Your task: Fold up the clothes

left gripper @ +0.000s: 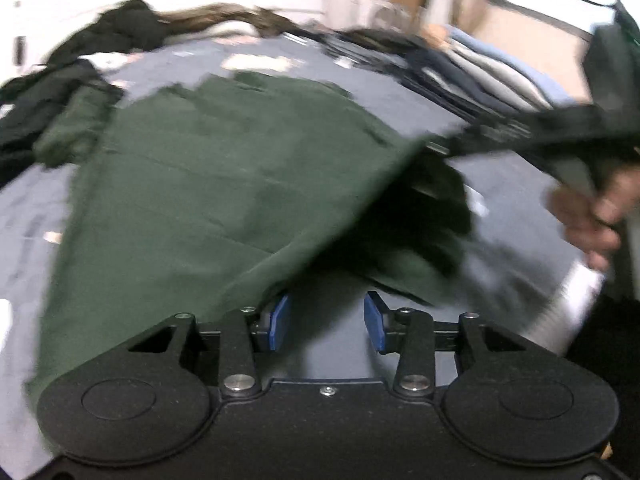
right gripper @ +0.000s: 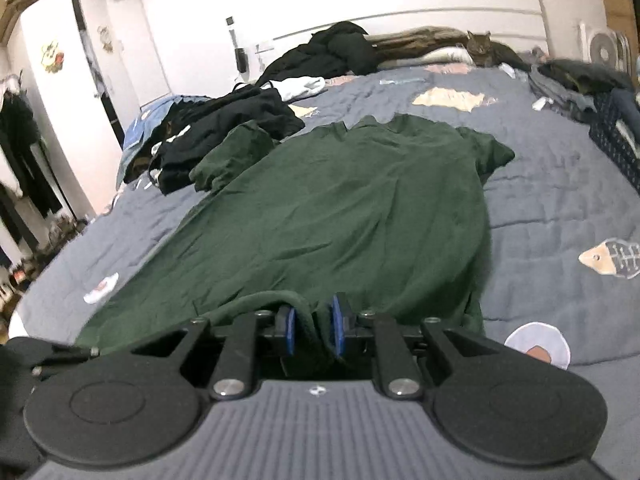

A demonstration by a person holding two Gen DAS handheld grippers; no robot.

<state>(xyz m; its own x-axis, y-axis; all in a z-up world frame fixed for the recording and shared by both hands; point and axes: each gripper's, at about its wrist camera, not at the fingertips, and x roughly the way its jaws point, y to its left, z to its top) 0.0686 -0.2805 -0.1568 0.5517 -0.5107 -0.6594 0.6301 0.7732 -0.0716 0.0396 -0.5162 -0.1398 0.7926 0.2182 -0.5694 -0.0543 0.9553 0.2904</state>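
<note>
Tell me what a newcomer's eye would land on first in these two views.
The dark green shirt dominates, spread flat across the middle of the grey-blue bedspread, its near hem pinched in the right gripper. The left gripper is open, with a fold of the shirt over its left finger. At the head of the bed, a tabby cat lies watching, right of a black clothes heap.

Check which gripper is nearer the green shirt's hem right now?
Right. The right gripper is shut on the green shirt hem; the left gripper is open just short of it.
</note>
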